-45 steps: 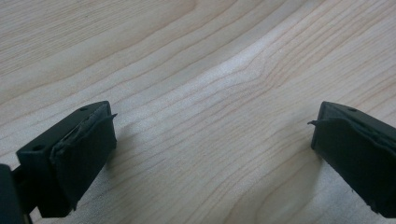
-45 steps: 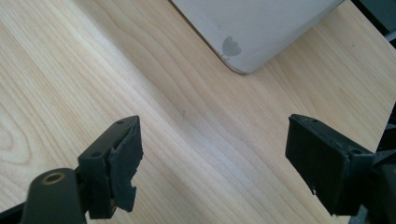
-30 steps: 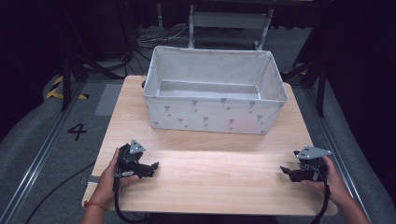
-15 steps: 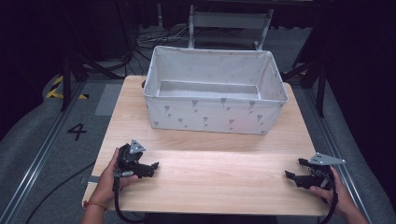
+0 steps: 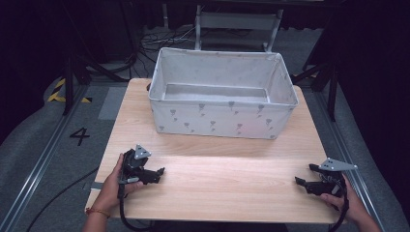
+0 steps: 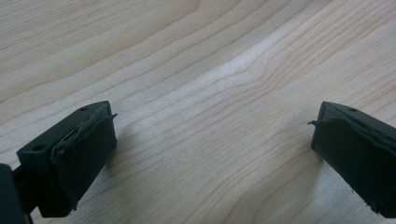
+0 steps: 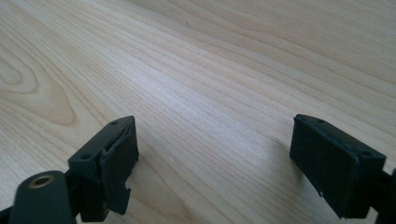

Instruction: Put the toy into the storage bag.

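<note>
We see a pale wooden bench (image 5: 217, 179) with long, wavy grain and a smooth matt face. At its far side stands a rectangular fabric bin (image 5: 220, 96), light grey with small darker printed marks and soft upright walls; we see nothing inside it but its flat bottom. Near the left edge a hand (image 5: 109, 186) holds the left gripper (image 5: 159, 171), its black, rubber-padded jaws spread wide over bare wood. Near the right edge another hand (image 5: 350, 203) holds the right gripper (image 5: 300, 181), jaws likewise spread wide, nothing between them, well apart from the bin.
</note>
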Available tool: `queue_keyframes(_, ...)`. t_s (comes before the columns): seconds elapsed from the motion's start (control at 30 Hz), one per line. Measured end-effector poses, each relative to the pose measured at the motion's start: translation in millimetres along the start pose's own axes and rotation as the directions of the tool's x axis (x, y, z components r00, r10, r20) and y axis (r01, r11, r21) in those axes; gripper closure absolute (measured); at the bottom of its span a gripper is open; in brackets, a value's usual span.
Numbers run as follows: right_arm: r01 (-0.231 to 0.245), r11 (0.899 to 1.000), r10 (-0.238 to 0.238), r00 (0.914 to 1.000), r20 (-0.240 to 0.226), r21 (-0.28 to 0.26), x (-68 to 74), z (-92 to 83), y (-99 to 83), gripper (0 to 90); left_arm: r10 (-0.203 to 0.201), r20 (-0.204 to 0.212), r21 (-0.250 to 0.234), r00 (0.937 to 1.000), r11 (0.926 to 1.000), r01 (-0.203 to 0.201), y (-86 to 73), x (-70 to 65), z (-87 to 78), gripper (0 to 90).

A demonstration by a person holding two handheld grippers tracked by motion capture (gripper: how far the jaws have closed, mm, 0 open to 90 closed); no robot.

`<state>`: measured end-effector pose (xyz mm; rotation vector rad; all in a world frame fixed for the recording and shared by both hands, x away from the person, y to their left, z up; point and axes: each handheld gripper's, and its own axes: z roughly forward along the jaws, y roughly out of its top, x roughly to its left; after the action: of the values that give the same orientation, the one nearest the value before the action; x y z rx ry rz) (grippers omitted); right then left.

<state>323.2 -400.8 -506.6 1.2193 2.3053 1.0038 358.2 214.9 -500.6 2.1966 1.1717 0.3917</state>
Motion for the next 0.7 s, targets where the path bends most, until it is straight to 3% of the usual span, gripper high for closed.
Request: queue_keyframes(0.7, 0.000, 1.000, 0.000, 1.0000, 0.000, 0.000, 0.0, 0.0, 0.0, 15.5, -0.009, -0.010, -0.004, 0.9999, 1.0000, 0.009, -0.5, -0.6, 0.3, 0.0)
